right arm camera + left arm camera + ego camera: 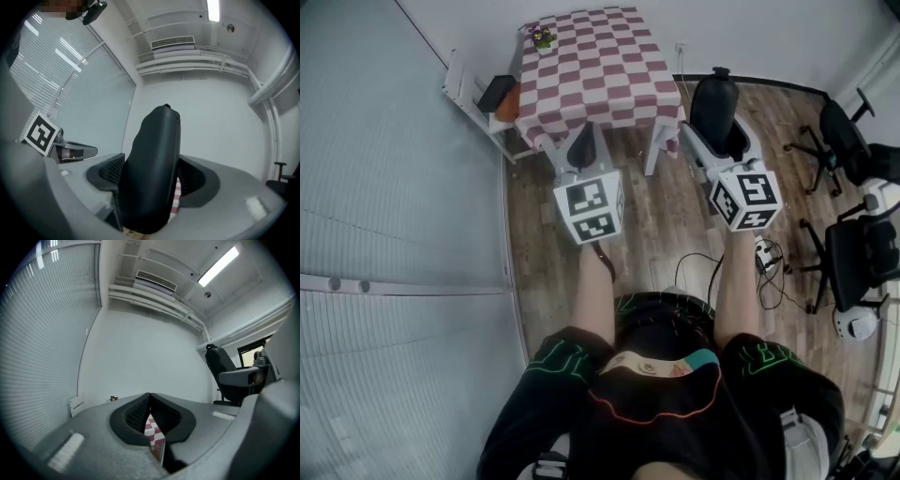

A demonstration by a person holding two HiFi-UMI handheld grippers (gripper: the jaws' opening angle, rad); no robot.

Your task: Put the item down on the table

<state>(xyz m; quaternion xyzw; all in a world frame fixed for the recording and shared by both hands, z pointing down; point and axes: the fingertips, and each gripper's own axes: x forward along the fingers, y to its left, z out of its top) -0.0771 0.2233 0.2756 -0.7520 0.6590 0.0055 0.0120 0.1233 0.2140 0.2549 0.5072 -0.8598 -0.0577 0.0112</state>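
My right tool (pixel 719 142) is clamped on the black item (pixel 152 173), which stands upright between its jaws. It is over the wooden floor (pixel 675 225), just short of the checkered table (pixel 600 70) and not on it. My left tool (pixel 150 401) is pressed together with nothing inside, near the table's front edge.

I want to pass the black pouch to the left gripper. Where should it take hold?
Probably the rounded upper end of the black pouch, coming in from its left side: it stands upright and the right gripper clamps only its lower part, leaving the top free.
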